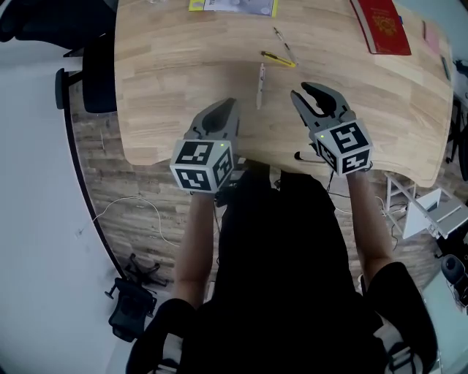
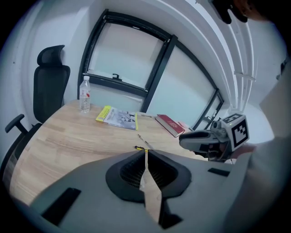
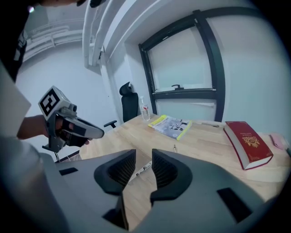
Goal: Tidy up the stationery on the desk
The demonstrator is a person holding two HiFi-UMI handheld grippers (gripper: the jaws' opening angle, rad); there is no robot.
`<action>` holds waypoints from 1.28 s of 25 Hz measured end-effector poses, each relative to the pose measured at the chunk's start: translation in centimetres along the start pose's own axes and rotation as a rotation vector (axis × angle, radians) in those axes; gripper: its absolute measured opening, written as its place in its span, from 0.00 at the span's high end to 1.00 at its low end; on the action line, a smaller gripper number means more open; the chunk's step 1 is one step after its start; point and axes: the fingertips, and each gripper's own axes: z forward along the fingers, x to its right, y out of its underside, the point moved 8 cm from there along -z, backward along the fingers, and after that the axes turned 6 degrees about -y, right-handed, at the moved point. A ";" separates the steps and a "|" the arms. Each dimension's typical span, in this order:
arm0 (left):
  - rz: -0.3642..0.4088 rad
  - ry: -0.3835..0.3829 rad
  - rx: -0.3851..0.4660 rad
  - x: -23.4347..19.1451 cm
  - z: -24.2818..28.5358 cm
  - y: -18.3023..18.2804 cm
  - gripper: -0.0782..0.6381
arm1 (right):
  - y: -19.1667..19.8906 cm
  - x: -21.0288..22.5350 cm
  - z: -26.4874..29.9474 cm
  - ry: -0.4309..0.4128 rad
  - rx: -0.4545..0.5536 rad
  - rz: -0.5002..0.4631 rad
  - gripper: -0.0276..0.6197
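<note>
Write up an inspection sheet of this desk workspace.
Surface: light wooden desk, curved front edge.
Job's things: white pen, yellow-and-black pen and thin pale pen, loose mid-desk.
Clutter: red hardcover book, yellow-edged booklet, clear plastic water bottle.
Grippers: left gripper shut, empty; right gripper open, empty.
Cables: thin white cable on the floor.
Surroundings: black office chair, dark-framed windows.
</note>
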 end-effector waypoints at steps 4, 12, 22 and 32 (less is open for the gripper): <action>-0.020 -0.004 0.001 -0.9 -0.3 0.0 0.83 | 1.0 1.9 3.6 -0.014 -0.057 -0.032 0.70; -0.029 -0.038 -0.022 -1.5 -0.6 0.5 0.83 | 3.0 5.1 10.9 -0.033 -0.243 -0.211 0.68; -0.052 -0.062 -0.038 -1.4 -1.7 1.7 0.83 | 4.8 6.9 16.1 -0.045 -0.435 -0.347 0.74; -0.031 -0.045 -0.047 -1.1 -1.8 2.0 0.83 | 5.7 7.1 17.1 -0.022 -0.506 -0.318 0.84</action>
